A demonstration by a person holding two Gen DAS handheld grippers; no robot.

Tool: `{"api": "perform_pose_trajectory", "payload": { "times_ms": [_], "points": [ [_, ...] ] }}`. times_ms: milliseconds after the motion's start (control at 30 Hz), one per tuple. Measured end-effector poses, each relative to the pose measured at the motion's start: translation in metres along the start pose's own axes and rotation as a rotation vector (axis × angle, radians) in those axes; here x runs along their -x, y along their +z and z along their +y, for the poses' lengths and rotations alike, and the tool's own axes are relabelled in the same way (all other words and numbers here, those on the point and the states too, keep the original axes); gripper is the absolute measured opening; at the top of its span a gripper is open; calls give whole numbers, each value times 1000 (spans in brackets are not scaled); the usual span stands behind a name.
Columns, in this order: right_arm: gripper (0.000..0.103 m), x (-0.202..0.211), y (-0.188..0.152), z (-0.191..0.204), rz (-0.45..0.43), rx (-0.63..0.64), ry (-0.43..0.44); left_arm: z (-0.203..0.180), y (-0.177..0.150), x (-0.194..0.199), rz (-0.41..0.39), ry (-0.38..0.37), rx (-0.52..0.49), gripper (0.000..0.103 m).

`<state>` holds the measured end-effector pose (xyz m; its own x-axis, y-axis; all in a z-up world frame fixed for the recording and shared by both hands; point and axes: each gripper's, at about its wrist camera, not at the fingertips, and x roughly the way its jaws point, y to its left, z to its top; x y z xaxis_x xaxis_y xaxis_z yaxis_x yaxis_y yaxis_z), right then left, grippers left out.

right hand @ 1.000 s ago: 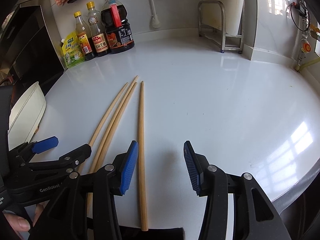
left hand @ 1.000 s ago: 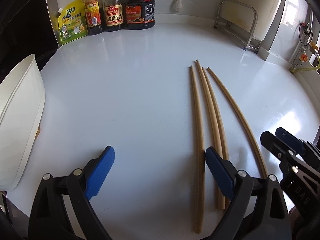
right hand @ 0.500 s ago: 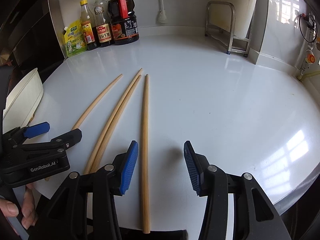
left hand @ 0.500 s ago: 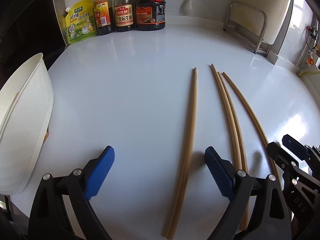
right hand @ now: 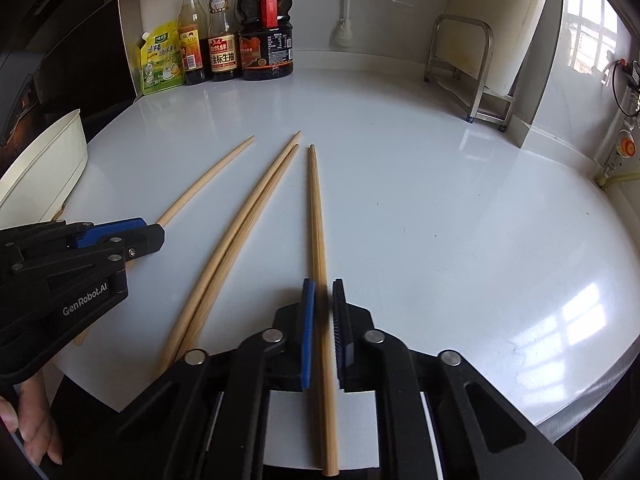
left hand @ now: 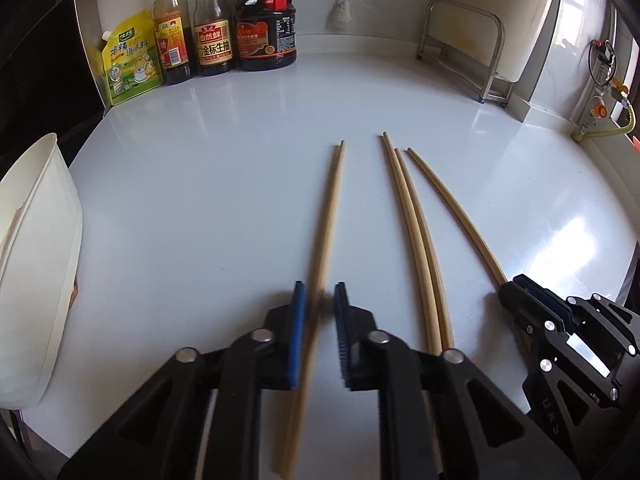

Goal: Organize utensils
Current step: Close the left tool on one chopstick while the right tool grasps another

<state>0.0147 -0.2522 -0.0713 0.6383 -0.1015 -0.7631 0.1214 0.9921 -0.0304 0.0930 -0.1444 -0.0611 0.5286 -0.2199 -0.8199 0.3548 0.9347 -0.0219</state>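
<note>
Four long wooden chopsticks lie lengthwise on the white counter [left hand: 200, 184]. My left gripper [left hand: 320, 308] is shut on the leftmost chopstick [left hand: 332, 208], which runs between its blue pads. In the right wrist view my right gripper [right hand: 322, 312] is shut on the rightmost chopstick [right hand: 316, 216]. A close pair of chopsticks [left hand: 412, 232] rests untouched in the middle. Each view catches the other gripper: the right gripper [left hand: 510, 290] on the outer chopstick [left hand: 452, 208], the left gripper [right hand: 158, 236] on the far-left chopstick [right hand: 208, 178].
A white tub [left hand: 44, 260] stands at the counter's left edge. Sauce bottles [left hand: 212, 36] and a yellow pouch [left hand: 128, 64] line the back wall. A metal rack [left hand: 460, 48] stands at the back right. A hand [right hand: 36, 432] shows bottom left. The counter's front edge is close.
Both grippers have gone from open to shut, each on one chopstick. Before that, the leftmost chopstick slid left, away from the middle pair.
</note>
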Motion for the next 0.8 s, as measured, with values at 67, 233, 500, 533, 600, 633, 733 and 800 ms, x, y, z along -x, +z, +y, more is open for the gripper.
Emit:
{"api": "perform_pose_trajectory", "payload": {
  "times_ms": [67, 233, 500, 533, 600, 633, 733, 800],
  "points": [
    [7, 0, 0, -2, -1, -16, 16, -1, -2, 1, 8, -15, -1, 7],
    [6, 2, -1, -13, 10, -101, 98, -2, -7, 6, 29, -53, -4, 7],
    [6, 15, 4, -6, -15, -140, 151, 11, -12, 20, 23, -83, 17, 7],
    [6, 17, 5, -4, -21, -145, 156, 13, -13, 23, 19, -86, 21, 7],
    [6, 20, 7, -1, -26, -145, 159, 18, -13, 27, 10, -90, 28, 7],
    [6, 21, 8, 2, -28, -142, 157, 21, -13, 30, 6, -93, 33, 7],
    [6, 21, 10, 8, -20, -122, 144, 28, -13, 33, 2, -98, 43, 7],
    [6, 20, 9, 10, -12, -116, 135, 32, -15, 33, 4, -99, 51, 7]
  ]
}}
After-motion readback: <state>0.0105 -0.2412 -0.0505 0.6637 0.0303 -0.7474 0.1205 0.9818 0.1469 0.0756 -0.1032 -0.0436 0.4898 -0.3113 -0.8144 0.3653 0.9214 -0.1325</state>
